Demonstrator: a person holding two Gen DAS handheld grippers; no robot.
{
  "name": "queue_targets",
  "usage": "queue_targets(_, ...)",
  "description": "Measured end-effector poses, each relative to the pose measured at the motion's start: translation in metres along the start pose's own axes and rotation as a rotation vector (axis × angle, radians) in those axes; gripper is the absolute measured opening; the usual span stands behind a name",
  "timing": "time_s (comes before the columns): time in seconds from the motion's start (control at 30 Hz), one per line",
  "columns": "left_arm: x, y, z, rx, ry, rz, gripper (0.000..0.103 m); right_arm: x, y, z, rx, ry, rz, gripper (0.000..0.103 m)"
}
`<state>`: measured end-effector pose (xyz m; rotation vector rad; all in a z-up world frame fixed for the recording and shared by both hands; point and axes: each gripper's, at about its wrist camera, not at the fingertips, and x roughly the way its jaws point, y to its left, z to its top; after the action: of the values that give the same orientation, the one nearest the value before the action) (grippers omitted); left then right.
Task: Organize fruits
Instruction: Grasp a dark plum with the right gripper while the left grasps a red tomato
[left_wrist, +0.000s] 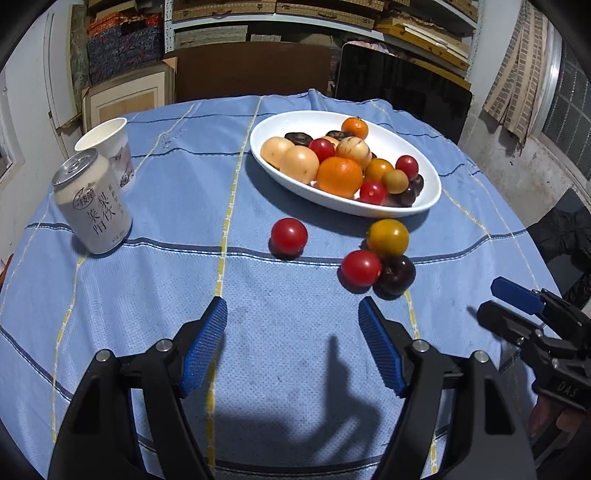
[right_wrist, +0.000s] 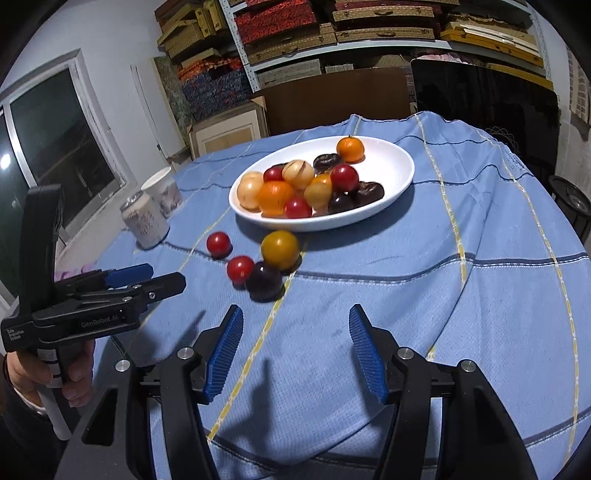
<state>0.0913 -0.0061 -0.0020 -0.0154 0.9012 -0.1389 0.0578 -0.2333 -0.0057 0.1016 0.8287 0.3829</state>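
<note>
A white oval dish (left_wrist: 424, 206) (right_wrist: 402, 162) full of several fruits sits on the blue checked cloth. In front of it lie loose fruits: a lone red tomato (left_wrist: 289, 234) (right_wrist: 218, 242), a yellow-orange one (left_wrist: 388, 237) (right_wrist: 280, 249), a second red tomato (left_wrist: 361, 267) (right_wrist: 240, 267) and a dark plum (left_wrist: 397, 275) (right_wrist: 264, 280), the last three touching. My left gripper (left_wrist: 291, 301) (right_wrist: 166, 277) hovers open over bare cloth, short of the lone tomato. My right gripper (right_wrist: 295, 308) (left_wrist: 487, 297) is open too, just right of the plum cluster, holding nothing.
A drink can (left_wrist: 92, 206) (right_wrist: 146, 218) and a paper cup (left_wrist: 110, 144) (right_wrist: 164, 190) stand at the table's left. Shelves of boxes and a dark panel (left_wrist: 402, 88) rise behind the table. A hand (right_wrist: 77, 373) grips the left tool's handle.
</note>
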Motion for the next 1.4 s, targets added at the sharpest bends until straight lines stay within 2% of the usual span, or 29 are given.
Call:
queue_targets(0.13,0.0,0.0,-0.002,0.021,-0.014,0.005,0.072,0.002,0.006,-0.003,-0.017,0.013,-0.006,0.06)
queue_targets(0.2,0.0,0.001,-0.003,0.02,-0.013,0.001,0.076,0.008,0.015,-0.002,-0.051,0.034,-0.016,0.06)
queue_targets(0.3,0.0,0.004,-0.003,0.017,-0.013,0.018,0.079,0.028,0.033,0.002,-0.151,0.089,-0.067,0.06)
queue_targets(0.43,0.003,0.015,0.0,-0.028,0.001,0.007,0.079,0.054,0.043,0.012,-0.207,0.135,-0.084,0.058)
queue_targets(0.53,0.008,0.021,0.001,-0.05,0.019,0.006,0.079,0.07,0.047,0.02,-0.234,0.151,-0.099,0.054)
queue_targets(0.6,0.011,0.022,0.001,-0.055,0.024,0.006,0.079,0.078,0.047,0.025,-0.245,0.151,-0.105,0.048)
queue_targets(0.7,0.016,0.022,0.001,-0.055,0.035,0.005,0.079,0.086,0.045,0.03,-0.244,0.155,-0.08,0.036)
queue_targets(0.8,0.019,0.023,0.0,-0.056,0.041,0.007,0.079,0.085,0.045,0.029,-0.249,0.149,-0.064,0.032)
queue_targets(0.97,0.022,0.015,-0.001,-0.032,0.036,-0.007,0.079,0.061,0.031,0.022,-0.173,0.128,-0.012,0.032)
queue_targets(1.13,0.025,0.0,-0.003,-0.016,0.047,-0.052,0.079,0.035,0.001,0.003,-0.041,0.11,0.032,0.032)
queue_targets(1.27,0.031,-0.02,0.003,0.012,0.055,-0.059,0.079,0.025,-0.011,0.001,-0.002,0.084,0.049,0.032)
queue_targets(1.37,0.039,-0.033,0.009,0.031,0.066,-0.062,0.073,0.02,-0.011,0.002,-0.009,0.064,0.06,0.032)
queue_targets(1.4,0.046,-0.037,0.011,0.035,0.084,-0.069,0.068,0.019,-0.012,0.002,-0.009,0.062,0.064,0.032)
